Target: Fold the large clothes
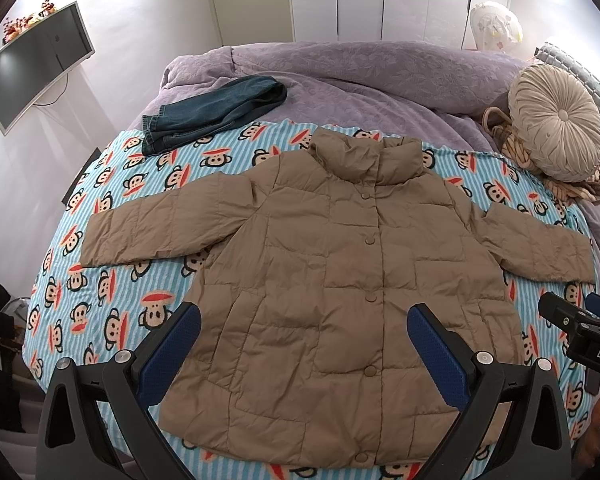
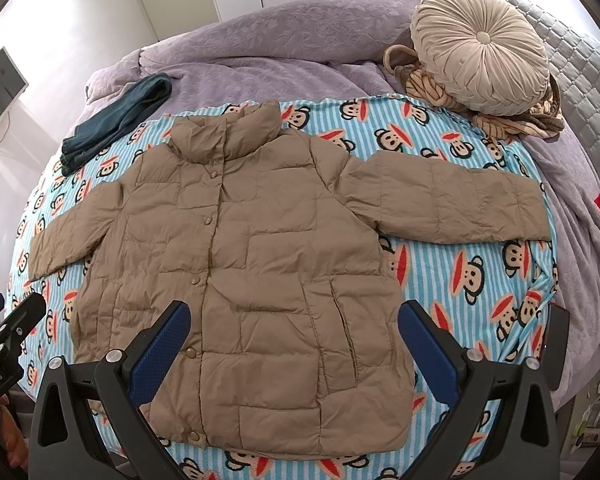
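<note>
A tan quilted jacket [image 1: 340, 280] is laid flat, front up and snapped shut, across the middle of the bed [image 1: 360, 76], on a striped monkey-print blanket [image 1: 112, 288]. Both sleeves are spread outward toward the bed's side edges, and the collar points to the far edge. The left gripper [image 1: 304, 344] is held above the jacket's hem with its fingers [image 1: 172, 348] spread wide and nothing between them. The right gripper [image 2: 294, 340] is likewise held over the hem, fingers [image 2: 428, 344] apart and empty. Folded jeans [image 1: 216, 108] lie near the far left corner, a round cushion [image 2: 480, 48] near the far right.
</note>
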The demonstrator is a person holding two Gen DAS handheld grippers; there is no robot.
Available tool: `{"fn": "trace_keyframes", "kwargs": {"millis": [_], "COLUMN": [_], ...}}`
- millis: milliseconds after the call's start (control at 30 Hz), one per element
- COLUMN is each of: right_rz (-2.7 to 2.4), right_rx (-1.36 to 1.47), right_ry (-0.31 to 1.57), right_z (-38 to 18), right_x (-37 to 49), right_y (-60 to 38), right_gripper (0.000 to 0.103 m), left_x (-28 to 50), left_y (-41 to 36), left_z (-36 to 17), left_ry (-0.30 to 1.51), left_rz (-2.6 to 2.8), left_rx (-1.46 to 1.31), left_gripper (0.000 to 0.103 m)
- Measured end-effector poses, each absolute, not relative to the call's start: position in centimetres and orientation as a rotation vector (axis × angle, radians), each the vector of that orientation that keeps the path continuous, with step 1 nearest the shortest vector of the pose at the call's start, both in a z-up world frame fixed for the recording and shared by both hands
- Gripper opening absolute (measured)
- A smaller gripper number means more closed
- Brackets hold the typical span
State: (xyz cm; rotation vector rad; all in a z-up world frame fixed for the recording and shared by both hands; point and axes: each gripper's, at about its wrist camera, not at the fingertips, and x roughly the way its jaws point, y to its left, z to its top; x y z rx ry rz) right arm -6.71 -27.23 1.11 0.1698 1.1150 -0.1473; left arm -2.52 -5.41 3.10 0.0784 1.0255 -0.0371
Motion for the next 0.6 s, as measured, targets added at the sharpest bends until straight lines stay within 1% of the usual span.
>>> {"fn": "trace_keyframes", "kwargs": {"millis": [333, 600], "right_rz": [-0.148, -0.081], "right_rx": [0.183, 0.291], "right_ry": [1.126, 1.174], "right_z": [0.4, -1.3], "right_x": [-6.7, -5.9], "right_y": [-27.4, -27.2], "right_gripper": [0.103, 0.103], "left_x": [-2.6, -1.4], "left_y": [-5.3, -3.0], "left_z": [2.3, 0.1], "left_ry": [1.050, 1.127], "left_rz": [-0.043, -0.068], "left_rx": [0.079, -0.003], "left_gripper": [0.103, 0.103]}}
